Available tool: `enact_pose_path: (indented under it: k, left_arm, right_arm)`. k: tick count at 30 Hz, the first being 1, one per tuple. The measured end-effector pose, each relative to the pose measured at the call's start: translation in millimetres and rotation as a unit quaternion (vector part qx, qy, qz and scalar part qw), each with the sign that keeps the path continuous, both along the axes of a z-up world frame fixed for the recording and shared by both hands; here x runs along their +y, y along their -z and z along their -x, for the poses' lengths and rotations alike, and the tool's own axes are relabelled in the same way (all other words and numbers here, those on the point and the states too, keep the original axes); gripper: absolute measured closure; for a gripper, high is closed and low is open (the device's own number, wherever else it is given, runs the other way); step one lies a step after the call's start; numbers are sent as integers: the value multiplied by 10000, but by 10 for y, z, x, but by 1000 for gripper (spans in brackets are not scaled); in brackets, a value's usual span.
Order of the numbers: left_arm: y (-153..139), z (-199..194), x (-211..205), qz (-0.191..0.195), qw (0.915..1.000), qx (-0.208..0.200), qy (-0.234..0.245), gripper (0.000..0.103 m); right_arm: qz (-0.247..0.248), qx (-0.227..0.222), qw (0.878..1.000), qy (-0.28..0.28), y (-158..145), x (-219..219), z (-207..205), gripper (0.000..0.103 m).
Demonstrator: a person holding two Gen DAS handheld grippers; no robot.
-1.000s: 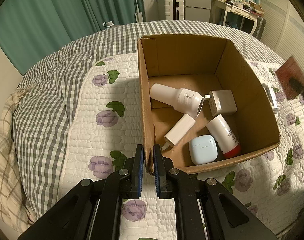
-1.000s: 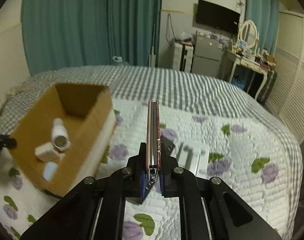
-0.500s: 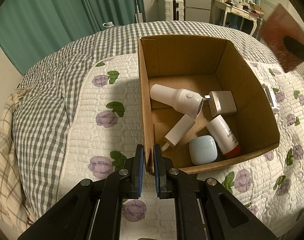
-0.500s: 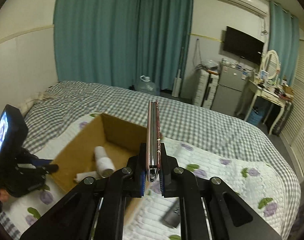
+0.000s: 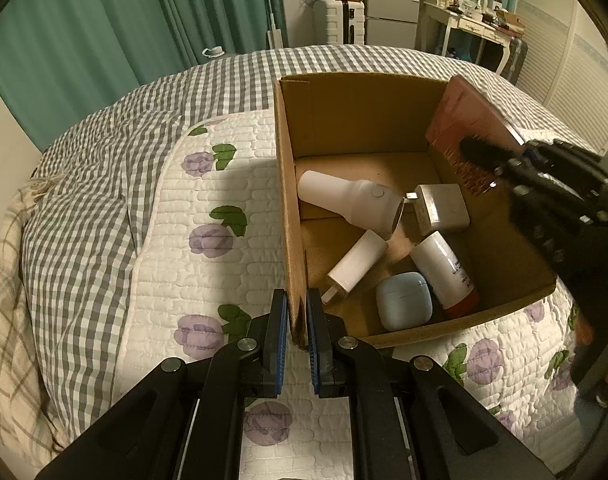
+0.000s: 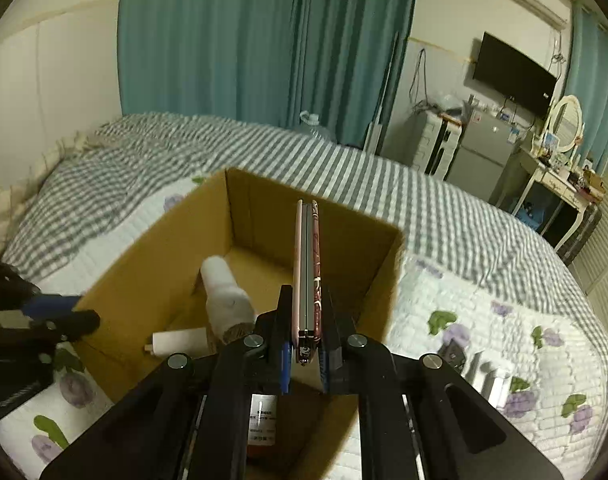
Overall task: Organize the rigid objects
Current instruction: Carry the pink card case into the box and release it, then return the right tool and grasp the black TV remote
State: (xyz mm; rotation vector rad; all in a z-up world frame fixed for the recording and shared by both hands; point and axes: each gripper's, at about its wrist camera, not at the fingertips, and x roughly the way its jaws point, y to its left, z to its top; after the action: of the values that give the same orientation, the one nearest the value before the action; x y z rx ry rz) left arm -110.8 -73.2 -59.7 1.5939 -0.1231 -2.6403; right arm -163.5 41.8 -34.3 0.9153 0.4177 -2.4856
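Right fingers (image 6: pixel 306 344) clamp the phone (image 6: pixel 307 264) edge-up, long axis pointing forward over the box (image 6: pixel 160 264).

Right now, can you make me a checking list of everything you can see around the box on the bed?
Surface: bed with a flowered white quilt over a grey checked blanket.
Job's things: cardboard box holding a white bottle-shaped device, a white plug, a square charger, a pale blue case and a red-capped tube.
Clutter: small silvery items on the quilt, too blurred to name.
Grippers: left gripper pinches the box's near wall; right gripper grips a thin pink-and-red flat case over the box.
Cables: wires on the far wall.
Surroundings: teal curtains, TV, fridge, dressing table.
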Motion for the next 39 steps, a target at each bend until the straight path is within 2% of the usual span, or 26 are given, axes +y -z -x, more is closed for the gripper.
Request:
enact_pose_path:
  k: [3, 12, 13, 15, 16, 17, 21, 23, 27, 33, 39]
  left_arm:
    - [-2, -2, -3, -14, 10000, 8, 0, 94]
    - [-3, -1, -3, -14, 10000, 5, -5, 94]
    - [0, -2, -3, -27, 10000, -4, 9, 94]
    - [-4, -4, 2, -1, 10000, 3, 4, 94]
    - [-4, -7, -1, 4, 10000, 8, -4, 94]
    - [-3, -5, -1, 0, 10000, 3, -1, 94]
    - [-8, -7, 1, 10, 10000, 9, -13, 94]
    - [-6, -9, 3, 13, 10000, 9, -14, 94]
    - [-6, -14, 13, 30, 10000, 5, -25, 94]
    - [-10, -24, 10, 23, 10000, 4, -41, 94]
    - [-12, -20, 14, 45, 10000, 1, -57, 94]
  right_arm:
    - [-245, 57, 9997, 38, 111, -47, 14, 93]
    - [-214, -186, 9995, -118, 231, -112, -35, 93]
    - [-186, -196, 9995, -179, 217, -116, -57, 90]
    - [-157, -144, 9996, -187, 173, -116, -95, 69]
    - [-116, -118, 9997, -187, 135, -105, -108, 49]
    - [-44, -91, 9998, -197, 90, -88, -129, 43]
    - [19, 21, 9998, -212, -60, -46, -232, 42]
    - [32, 97, 9997, -216, -149, 4, -295, 34]
    - [45, 245, 9996, -108, -323, 182, -387, 29]
    - [58, 366, 9981, 502, -516, 614, -362, 20]
    - [113, 129, 9939, 1094, -411, 1049, -204, 19]
